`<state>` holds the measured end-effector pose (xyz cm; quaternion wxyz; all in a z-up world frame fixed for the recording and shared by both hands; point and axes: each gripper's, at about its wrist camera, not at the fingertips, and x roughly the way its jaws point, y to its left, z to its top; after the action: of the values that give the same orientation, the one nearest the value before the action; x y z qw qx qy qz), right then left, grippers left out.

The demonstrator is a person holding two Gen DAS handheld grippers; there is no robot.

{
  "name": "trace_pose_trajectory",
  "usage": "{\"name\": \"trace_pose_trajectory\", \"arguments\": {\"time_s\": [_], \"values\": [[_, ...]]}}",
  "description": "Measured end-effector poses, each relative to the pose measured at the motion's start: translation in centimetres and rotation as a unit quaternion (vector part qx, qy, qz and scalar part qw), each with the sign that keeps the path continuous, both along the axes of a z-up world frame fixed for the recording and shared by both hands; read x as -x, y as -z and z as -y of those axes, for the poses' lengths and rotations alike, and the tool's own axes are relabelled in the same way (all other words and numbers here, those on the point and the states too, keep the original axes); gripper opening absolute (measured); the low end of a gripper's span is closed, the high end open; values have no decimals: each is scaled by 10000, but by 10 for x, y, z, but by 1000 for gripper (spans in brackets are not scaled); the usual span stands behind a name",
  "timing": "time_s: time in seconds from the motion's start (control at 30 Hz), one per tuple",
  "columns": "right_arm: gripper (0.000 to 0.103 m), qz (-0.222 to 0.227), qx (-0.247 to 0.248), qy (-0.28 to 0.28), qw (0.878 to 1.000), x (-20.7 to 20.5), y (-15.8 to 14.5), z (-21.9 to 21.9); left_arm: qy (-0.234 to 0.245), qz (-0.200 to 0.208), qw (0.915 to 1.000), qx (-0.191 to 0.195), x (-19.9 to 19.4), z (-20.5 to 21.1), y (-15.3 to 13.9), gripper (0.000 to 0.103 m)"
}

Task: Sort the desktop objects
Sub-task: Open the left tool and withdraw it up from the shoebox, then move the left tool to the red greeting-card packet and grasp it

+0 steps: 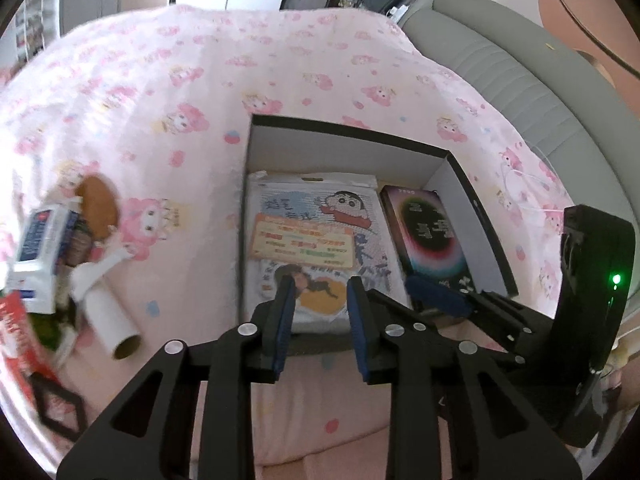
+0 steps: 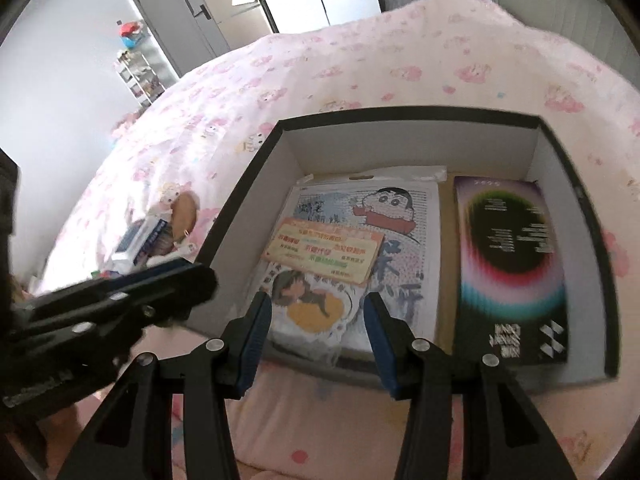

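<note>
You've got a matt cardboard box point(image 2: 408, 114), a glossy plastic-wrapped cartoon pack point(image 2: 360, 240), a glossy dark booklet point(image 2: 508, 264), soft printed cloth bedsheet point(image 1: 200, 80), and a paper lint-roller roll point(image 1: 114, 320).

A bed with a pink cartoon-print sheet point(image 2: 360, 80) fills the space ahead of the grippers. A grey padded headboard point(image 1: 500, 60) curves to the right. Far ahead-left stand a dark grey door point(image 2: 176, 20), a white wall point(image 2: 52, 80) and a white shelf rack point(image 2: 140, 76). Daylight is bright.
</note>
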<state>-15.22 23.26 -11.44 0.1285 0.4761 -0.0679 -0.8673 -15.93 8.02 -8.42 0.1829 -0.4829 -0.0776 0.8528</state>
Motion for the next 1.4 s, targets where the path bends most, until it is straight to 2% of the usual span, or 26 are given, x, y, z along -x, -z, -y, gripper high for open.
{"name": "trace_pose_trajectory", "arguments": {"time_s": [0.13, 0.37, 0.87, 1.07, 1.3, 1.4], "values": [[44, -135, -79, -5, 9999, -27, -16, 5, -8, -174, 9998, 66, -24, 11, -13, 31], [44, -470, -146, 25, 9988, -47, -29, 19, 44, -396, 9992, 88, -60, 26, -28, 39], [44, -779, -310, -237, 9962, -95, -70, 71, -406, -650, 9970, 57, -112, 82, -55, 39], [44, -790, -290, -488, 9953, -96, -70, 101, -683, -705, 9948, 278, -120, 111, -57, 39], [44, -728, -366, -827, 9932, -89, -62, 140, -1032, -554, 9928, 244, -120, 151, -43, 39], [44, -668, -268, -1008, 9923, -82, -56, 157, -1296, -405, 9907, 89, -111, 177, -37, 47]]}}
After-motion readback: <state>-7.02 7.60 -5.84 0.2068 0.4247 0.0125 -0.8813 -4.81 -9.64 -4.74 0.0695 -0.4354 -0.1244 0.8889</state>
